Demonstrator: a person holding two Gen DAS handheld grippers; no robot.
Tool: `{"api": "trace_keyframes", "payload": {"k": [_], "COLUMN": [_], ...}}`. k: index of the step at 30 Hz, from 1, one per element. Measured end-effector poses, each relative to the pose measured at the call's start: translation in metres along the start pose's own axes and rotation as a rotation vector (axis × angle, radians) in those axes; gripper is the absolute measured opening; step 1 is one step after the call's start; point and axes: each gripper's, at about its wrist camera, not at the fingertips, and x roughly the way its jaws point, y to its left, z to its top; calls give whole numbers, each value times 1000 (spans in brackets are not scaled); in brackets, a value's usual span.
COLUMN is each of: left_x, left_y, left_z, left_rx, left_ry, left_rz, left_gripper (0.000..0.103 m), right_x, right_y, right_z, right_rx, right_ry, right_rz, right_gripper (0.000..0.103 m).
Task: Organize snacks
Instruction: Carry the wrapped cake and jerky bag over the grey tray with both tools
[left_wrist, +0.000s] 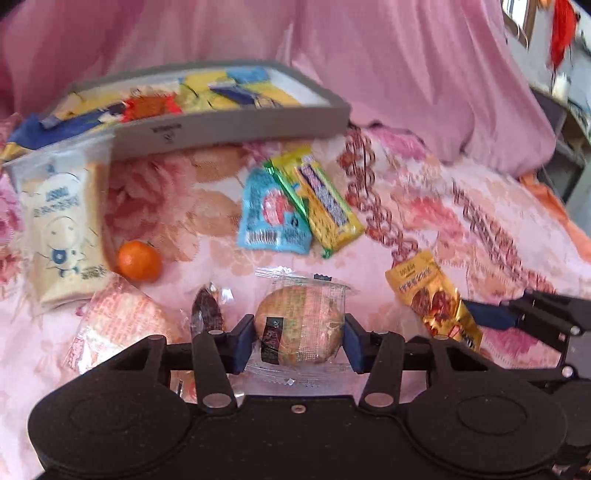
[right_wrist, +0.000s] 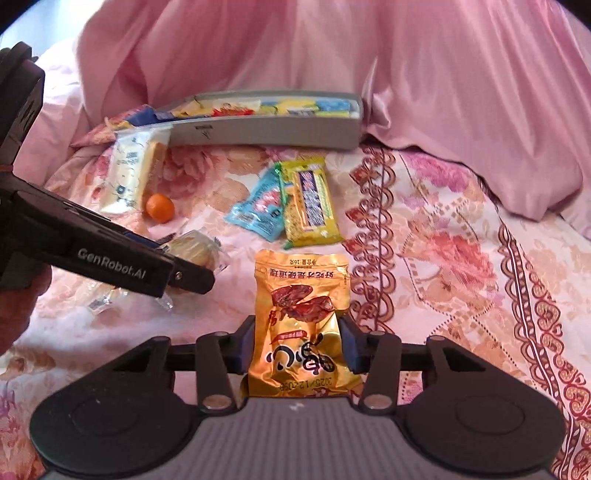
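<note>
My left gripper (left_wrist: 298, 341) is shut on a round cookie in a clear wrapper (left_wrist: 301, 325), low over the flowered bedspread. My right gripper (right_wrist: 297, 345) is shut on a gold snack pouch (right_wrist: 301, 325); the pouch also shows in the left wrist view (left_wrist: 432, 295), with the right gripper's fingers at its right. The left gripper shows in the right wrist view (right_wrist: 192, 273) at the left, with the cookie (right_wrist: 194, 251) beside it. A grey tray (left_wrist: 236, 127) holding several snack packets stands at the back; it also shows in the right wrist view (right_wrist: 266, 129).
On the bedspread lie a blue packet (left_wrist: 271, 214), a yellow bar (left_wrist: 325, 199), a small orange (left_wrist: 139, 260), a white bread pack (left_wrist: 62, 229), a pink-wrapped snack (left_wrist: 114, 325) and a dark small packet (left_wrist: 207, 310). Pink curtain fabric (left_wrist: 406, 74) hangs behind the tray.
</note>
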Motion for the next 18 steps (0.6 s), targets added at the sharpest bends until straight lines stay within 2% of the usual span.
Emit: {"api": "trace_keyframes", "payload": {"k": [4, 13, 18], "left_x": [-16, -39, -49], "left_y": [4, 19, 35], "left_z": [5, 28, 51], "left_rx": [-37, -102, -136], "left_ry": [-71, -166, -202], "left_rz": [17, 59, 90], "left_gripper": [51, 51, 51], "right_x": [-7, -12, -14], "right_y": [5, 16, 15], "right_z": [4, 19, 41], "right_rx": [-13, -45, -38], "right_ry": [-47, -105, -127], "right_rz": [13, 32, 67], "right_gripper": [50, 50, 50]}}
